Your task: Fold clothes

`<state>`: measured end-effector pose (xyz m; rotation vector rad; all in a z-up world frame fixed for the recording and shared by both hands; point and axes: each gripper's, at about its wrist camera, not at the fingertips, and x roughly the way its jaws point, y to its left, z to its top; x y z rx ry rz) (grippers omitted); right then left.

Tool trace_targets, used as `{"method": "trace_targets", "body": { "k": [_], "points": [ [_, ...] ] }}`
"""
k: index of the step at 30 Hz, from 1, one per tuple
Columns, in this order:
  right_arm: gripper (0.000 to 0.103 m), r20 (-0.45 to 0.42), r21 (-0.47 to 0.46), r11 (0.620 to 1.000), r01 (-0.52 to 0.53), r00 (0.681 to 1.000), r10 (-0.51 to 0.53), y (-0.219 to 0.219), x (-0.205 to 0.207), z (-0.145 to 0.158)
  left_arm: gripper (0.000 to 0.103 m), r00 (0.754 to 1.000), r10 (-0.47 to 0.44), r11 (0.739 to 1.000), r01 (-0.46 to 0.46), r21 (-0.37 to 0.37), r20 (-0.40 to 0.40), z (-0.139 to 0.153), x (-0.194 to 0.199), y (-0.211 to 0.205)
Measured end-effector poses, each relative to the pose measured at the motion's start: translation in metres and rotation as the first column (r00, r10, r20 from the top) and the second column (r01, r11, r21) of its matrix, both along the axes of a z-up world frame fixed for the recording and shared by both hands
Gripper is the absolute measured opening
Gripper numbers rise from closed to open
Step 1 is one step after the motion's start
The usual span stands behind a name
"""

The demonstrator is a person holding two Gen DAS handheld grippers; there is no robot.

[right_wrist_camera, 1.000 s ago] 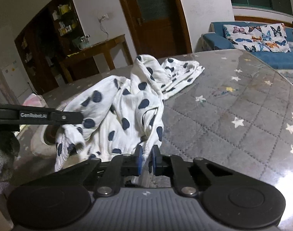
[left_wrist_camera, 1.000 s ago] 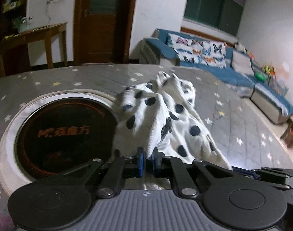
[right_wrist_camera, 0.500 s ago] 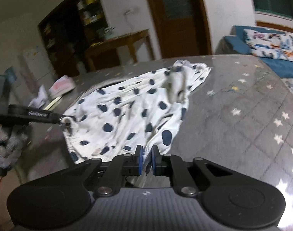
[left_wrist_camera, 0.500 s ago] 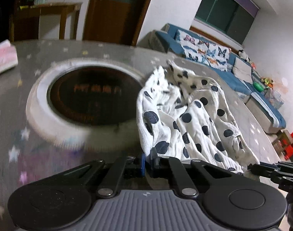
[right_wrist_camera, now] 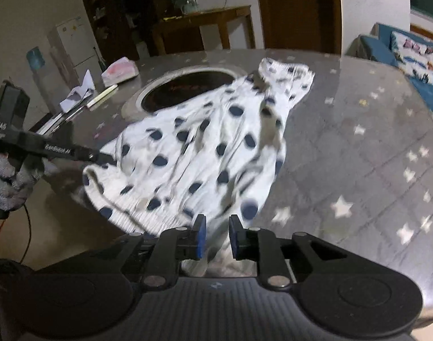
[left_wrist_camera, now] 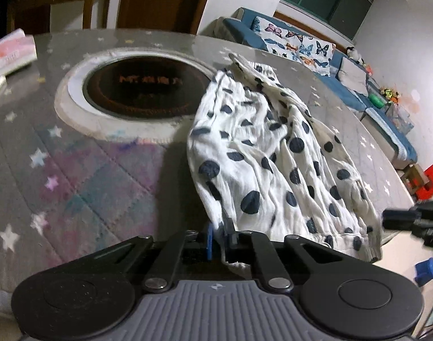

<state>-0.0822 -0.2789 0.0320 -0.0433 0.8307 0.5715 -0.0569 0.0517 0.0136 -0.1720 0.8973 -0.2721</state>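
Polka-dot garment (left_wrist_camera: pixel 273 156), white with dark spots, lies spread on the grey star-patterned table (left_wrist_camera: pixel 74 184), its long axis running from the near table edge away toward the sofa, the ribbed hem nearest and draped over the edge. Left of it sits the round dark inset (left_wrist_camera: pixel 145 88). The left gripper (left_wrist_camera: pixel 219 237) has just been parting its jaws, a hem corner between them in a narrow gap. The right gripper (right_wrist_camera: pixel 216 237) has also been opening; cloth hangs loose between its spread pads.
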Motion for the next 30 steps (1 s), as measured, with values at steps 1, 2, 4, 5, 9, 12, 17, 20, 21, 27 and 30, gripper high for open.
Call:
{"method": "trace_targets", "body": {
  "k": [1, 2, 4, 5, 9, 12, 17, 20, 21, 27, 30],
  "points": [
    [0.017, 0.016, -0.004, 1.0, 0.0, 1.0, 0.0, 0.001, 0.004, 0.005, 0.021, 1.0, -0.001, 1.0, 0.001, 0.007, 0.012, 0.004, 0.001, 0.001],
    [0.017, 0.035, -0.011, 1.0, 0.002, 0.999, -0.001, 0.002, 0.009, 0.009, 0.036, 1.0, 0.001, 1.0, -0.002, 0.012, 0.023, 0.008, 0.0, 0.002],
    [0.018, 0.072, -0.027, 1.0, 0.007, 0.997, -0.005, 0.005, 0.022, 0.016, 0.044, 0.998, 0.002, 1.0, -0.004, 0.026, 0.056, 0.017, 0.001, 0.003],
    [0.018, 0.089, -0.036, 0.999, 0.009, 0.996, -0.006, 0.007, 0.03, 0.02, 0.044, 0.997, 0.001, 0.999, -0.003, 0.033, 0.072, 0.021, 0.004, 0.003],
    [0.018, 0.138, -0.061, 0.998, 0.019, 0.99, -0.01, 0.018, 0.065, 0.027, 0.044, 0.993, 0.005, 0.999, -0.01, 0.048, 0.115, 0.032, 0.023, 0.001],
    [0.018, 0.151, -0.067, 0.998, 0.021, 0.989, -0.01, 0.029, 0.095, 0.023, 0.044, 0.991, 0.002, 0.998, -0.011, 0.061, 0.132, 0.033, 0.044, -0.01],
    [0.02, 0.189, -0.104, 0.994, 0.013, 0.982, 0.007, 0.055, 0.143, 0.017, 0.044, 0.992, -0.009, 0.997, -0.001, 0.08, 0.129, 0.027, 0.09, -0.033],
    [0.026, 0.213, -0.141, 0.99, 0.008, 0.977, 0.023, 0.069, 0.171, 0.015, 0.044, 0.993, -0.01, 0.996, -0.001, 0.093, 0.118, 0.02, 0.118, -0.046],
    [0.026, 0.216, -0.158, 0.987, 0.001, 0.976, 0.034, 0.075, 0.18, 0.014, 0.044, 0.993, -0.018, 0.995, 0.006, 0.098, 0.117, 0.019, 0.127, -0.052],
    [0.037, 0.227, -0.233, 0.972, -0.041, 0.969, 0.095, 0.105, 0.237, 0.0, 0.044, 0.993, -0.044, 0.99, 0.029, 0.138, 0.107, 0.009, 0.178, -0.074],
    [0.04, 0.216, -0.257, 0.965, -0.046, 0.971, 0.104, 0.116, 0.264, -0.012, 0.045, 0.994, -0.045, 0.987, 0.029, 0.159, 0.102, 0.004, 0.198, -0.079]
  ]
}}
